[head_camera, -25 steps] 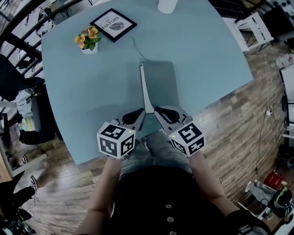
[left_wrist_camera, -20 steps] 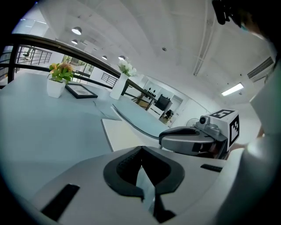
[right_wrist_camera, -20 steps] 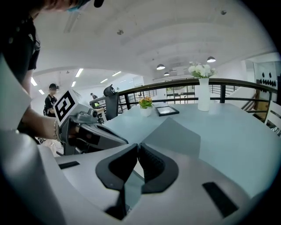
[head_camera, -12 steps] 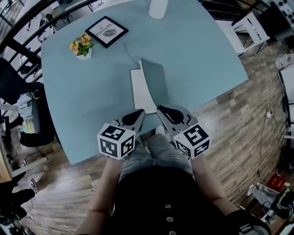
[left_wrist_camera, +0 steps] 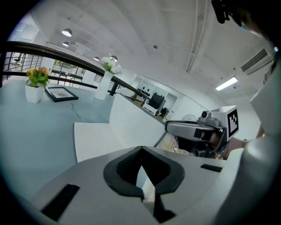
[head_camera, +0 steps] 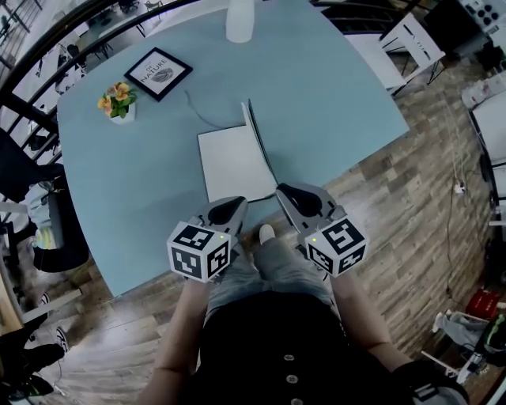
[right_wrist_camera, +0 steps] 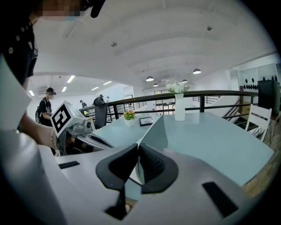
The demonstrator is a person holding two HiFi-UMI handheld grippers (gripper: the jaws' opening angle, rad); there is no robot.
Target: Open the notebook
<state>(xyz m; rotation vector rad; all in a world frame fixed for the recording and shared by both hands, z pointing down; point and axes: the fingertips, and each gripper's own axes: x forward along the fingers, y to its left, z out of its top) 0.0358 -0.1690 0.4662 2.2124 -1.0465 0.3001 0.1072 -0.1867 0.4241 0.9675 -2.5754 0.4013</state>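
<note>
Currently, counter (head_camera: pixel 332 95): pale blue, person standing at its near edge.
notebook (head_camera: pixel 229 162): near that edge, half open; white page flat, cover (head_camera: pixel 262 146) standing upright.
right gripper (head_camera: pixel 282 191): tilted down and forward; jaws pinched on the cover's near corner.
left gripper (head_camera: pixel 236 204): tilted down at the page's near edge; jaws together, empty.

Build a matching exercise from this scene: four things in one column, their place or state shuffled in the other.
Things:
1 notebook cover
2 flower pot
3 framed picture
4 white vase

Place or state:
A farthest away, cut off by the head view's top
B raised on edge, pinched in the right claw
C lying flat beside the flower pot
D holding orange blooms

Pairs: 1-B, 2-D, 3-C, 4-A
</note>
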